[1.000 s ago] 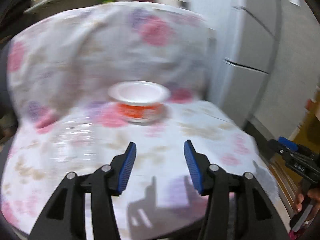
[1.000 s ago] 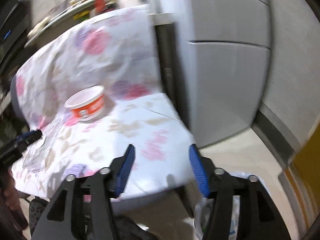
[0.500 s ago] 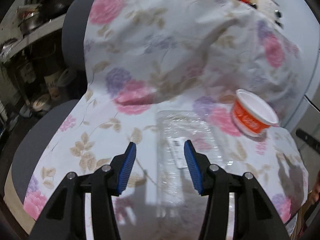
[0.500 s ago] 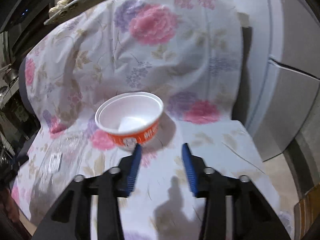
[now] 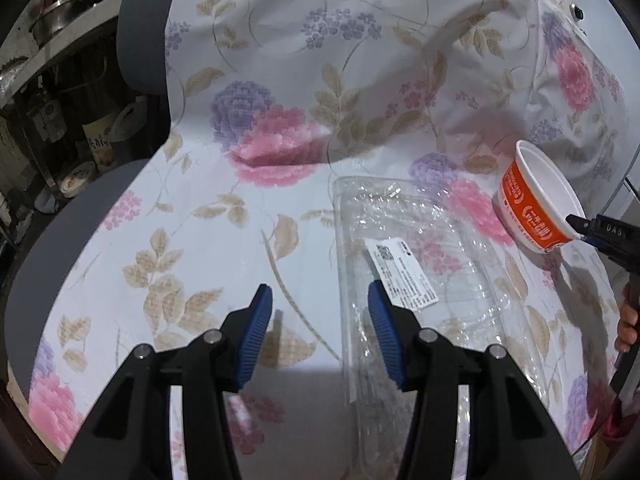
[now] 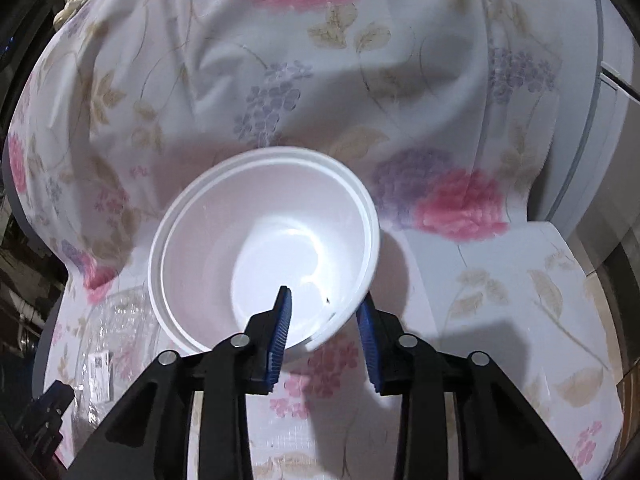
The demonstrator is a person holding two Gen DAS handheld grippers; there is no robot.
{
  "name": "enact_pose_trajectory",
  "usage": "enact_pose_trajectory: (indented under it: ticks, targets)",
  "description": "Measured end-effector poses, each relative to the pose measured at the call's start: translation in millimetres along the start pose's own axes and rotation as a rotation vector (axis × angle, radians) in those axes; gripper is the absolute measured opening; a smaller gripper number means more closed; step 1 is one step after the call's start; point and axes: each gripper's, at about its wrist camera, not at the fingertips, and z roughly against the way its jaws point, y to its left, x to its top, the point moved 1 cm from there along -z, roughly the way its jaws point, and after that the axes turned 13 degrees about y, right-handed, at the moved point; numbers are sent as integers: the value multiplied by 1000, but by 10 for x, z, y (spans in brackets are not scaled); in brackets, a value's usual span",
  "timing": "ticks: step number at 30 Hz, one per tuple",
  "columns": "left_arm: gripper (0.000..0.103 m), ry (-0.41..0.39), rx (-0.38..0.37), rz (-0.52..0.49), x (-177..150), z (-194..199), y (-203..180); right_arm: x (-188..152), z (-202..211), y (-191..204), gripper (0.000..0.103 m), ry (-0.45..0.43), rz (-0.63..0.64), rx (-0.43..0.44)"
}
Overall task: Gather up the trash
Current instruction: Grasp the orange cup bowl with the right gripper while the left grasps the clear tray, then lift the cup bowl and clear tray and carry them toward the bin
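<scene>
An empty orange instant-noodle bowl (image 6: 264, 240) with a white inside stands on the flowered cloth (image 6: 500, 300). My right gripper (image 6: 324, 324) straddles its near rim, one finger inside and one outside. Its jaws are closing, and a gap still shows at the inner pad. The left wrist view shows the bowl (image 5: 532, 208) at far right with the right gripper (image 5: 580, 226) at its rim. A clear plastic tray (image 5: 432, 240) with a white label lies flat beside it. My left gripper (image 5: 320, 320) hangs open over the tray's left edge, and that edge runs between its fingers.
The cloth covers a grey chair (image 5: 140, 40), seat and backrest. Shelves with pots and bottles (image 5: 60, 92) stand at the left. White cabinet doors (image 6: 616, 120) rise at the right. A hand (image 5: 628, 320) holds the right gripper. The left gripper (image 6: 48, 404) shows at the bottom left.
My left gripper swung from facing the bowl to over the clear tray, then moved closer. My right gripper came in from the chair's side to the bowl's rim and its jaws narrowed.
</scene>
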Motion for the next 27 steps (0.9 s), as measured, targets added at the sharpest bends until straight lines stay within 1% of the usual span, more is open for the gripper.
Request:
enact_pose_trajectory:
  ticks: [1,2,4,6,8,11,13,15,17,18,19,21,23,25,27]
  targets:
    - [49,6,-10,0,-14,-5,5,-46,57,-2,14,-18,-4,7]
    - [49,9,-15,0,-18,-13,8,-79,121,-12,7,-35,-3,13]
    - [49,17,-19,8,-27,-31,18,-150,255,3,5,-68,6,24]
    - [49,15,-17,10,-24,-49,19,-264,420,15,5,-97,8,3]
    - [49,21,-18,10,6,-97,11,-359,518,9,4,-91,8,27]
    - [48,42,-26,3,66,-193,-33,-518,635,13,4,-83,17,15]
    - [42,56,-37,-6,97,-248,-82,-611,691,-9,4,-71,15,28]
    - [38,60,-38,-10,123,-287,-129,-695,739,-30,5,-72,17,28]
    - [29,64,-43,-11,158,-301,-154,-763,780,-53,5,-76,18,20]
    - [15,66,-53,-10,176,-300,-164,-793,801,-67,5,-77,17,17]
    - [10,68,-59,-11,185,-284,-179,-812,818,-79,4,-79,16,15]
    - [8,46,-73,-22,176,-200,-218,-859,859,-113,5,-84,11,12]
    - [6,-11,-76,-43,146,-18,-283,-889,899,-161,5,-86,-1,14]
    - [6,-55,-105,-55,110,170,-342,-922,952,-216,5,-94,-18,13]
    - [6,-116,-104,-73,51,392,-415,-961,1017,-275,5,-103,-36,7]
